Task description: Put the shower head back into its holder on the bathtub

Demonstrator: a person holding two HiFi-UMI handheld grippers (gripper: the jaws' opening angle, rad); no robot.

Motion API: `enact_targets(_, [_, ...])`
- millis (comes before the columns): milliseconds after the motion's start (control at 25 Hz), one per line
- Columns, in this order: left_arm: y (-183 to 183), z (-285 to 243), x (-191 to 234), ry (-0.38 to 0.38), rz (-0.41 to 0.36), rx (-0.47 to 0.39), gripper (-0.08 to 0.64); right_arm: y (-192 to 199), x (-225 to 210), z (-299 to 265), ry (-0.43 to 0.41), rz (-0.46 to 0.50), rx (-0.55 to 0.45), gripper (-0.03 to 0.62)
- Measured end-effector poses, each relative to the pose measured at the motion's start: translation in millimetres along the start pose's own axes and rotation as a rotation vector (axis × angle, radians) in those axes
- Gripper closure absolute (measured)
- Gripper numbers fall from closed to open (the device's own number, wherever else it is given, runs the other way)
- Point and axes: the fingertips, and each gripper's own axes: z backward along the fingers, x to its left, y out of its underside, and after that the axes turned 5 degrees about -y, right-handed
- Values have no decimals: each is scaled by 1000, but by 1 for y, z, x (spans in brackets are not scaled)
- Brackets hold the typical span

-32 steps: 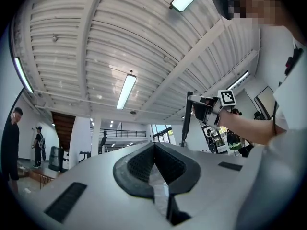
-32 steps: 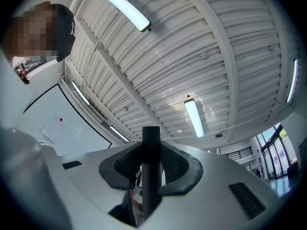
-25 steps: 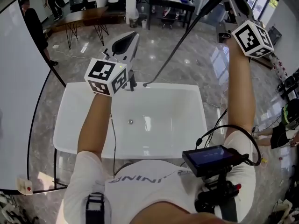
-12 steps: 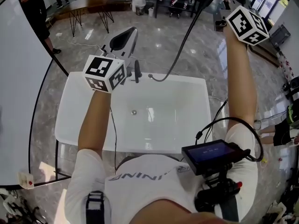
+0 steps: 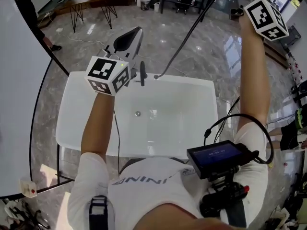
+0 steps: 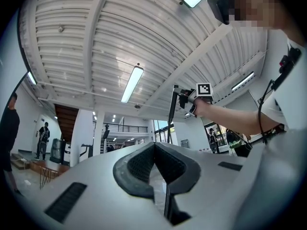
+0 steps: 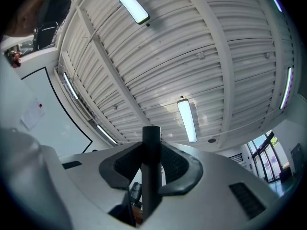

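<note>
Jaws of the right gripper (image 7: 152, 150) clamp the black shower-head handle (image 7: 151, 186), its spray end out of frame. Its black hose (image 5: 192, 30) drops to the white bathtub (image 5: 76, 128), reaching the far rim. Nearby, the left gripper (image 6: 154, 150) has its jaws pressed together, empty.

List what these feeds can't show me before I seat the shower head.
Shower head spray end: cut off by head view's top edge; right gripper view shows only its handle.
Holder: just small dark fittings on the bathtub rim in head view, too small to tell apart.
That rim: absent from both gripper views, which face the ceiling.
</note>
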Motion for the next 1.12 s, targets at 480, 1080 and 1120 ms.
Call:
enact_targets(480, [27, 14, 28, -43, 15, 50, 546, 47, 15, -31, -9, -60, 14, 469])
enact_targets(1080, [38, 10, 44, -42, 29, 50, 546, 81, 52, -36, -78, -70, 23, 469])
enact_targets(1120, [42, 6, 45, -37, 30, 53, 546, 91, 53, -34, -86, -74, 33, 469])
